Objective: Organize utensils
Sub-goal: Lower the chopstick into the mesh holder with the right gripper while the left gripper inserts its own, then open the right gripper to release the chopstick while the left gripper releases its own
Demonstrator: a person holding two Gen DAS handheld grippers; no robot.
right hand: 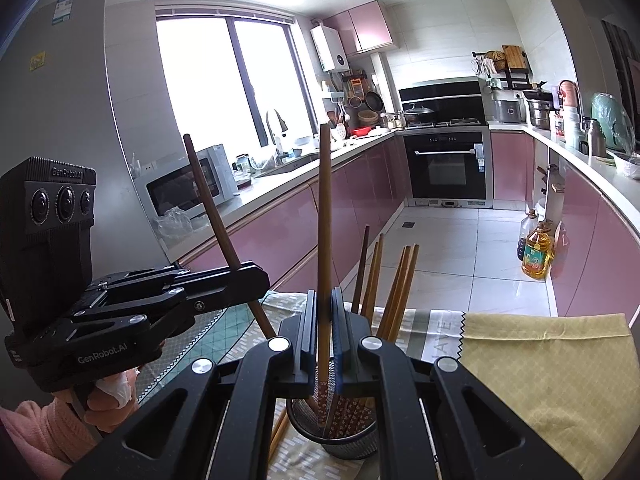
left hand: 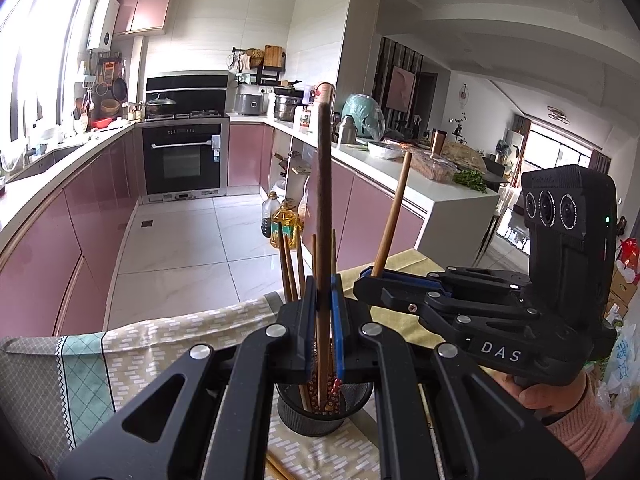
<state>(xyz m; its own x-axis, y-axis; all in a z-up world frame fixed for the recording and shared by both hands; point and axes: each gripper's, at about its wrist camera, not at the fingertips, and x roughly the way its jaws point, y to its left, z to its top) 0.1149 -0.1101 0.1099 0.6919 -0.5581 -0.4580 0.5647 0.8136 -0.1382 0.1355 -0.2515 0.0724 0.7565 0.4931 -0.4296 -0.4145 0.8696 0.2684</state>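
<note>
Fingers left (left hand: 323,304) | right (right hand: 325,312) | each clamping one chopstick (upright) | above holder (left hand: 324,410)

Chopsticks (right hand: 370,276) stand in a mesh holder (right hand: 334,436) on the tablecloth (right hand: 552,364), more chopsticks (right hand: 279,432) lying left of it.

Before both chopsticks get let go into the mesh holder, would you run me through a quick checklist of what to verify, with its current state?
1. Left gripper shut on its chopstick: ok.
2. Right gripper shut on its chopstick: ok.
3. Both chopsticks' lower ends inside the mesh holder: the right one's is ok; the left one's cannot tell, the fingers hide it.
4. Holder upright on the tablecloth: ok.
5. Room among the chopsticks already standing in it: ok, though it is getting crowded.
6. No utensils left outside: not ok, loose chopsticks lie beside the holder.
</note>
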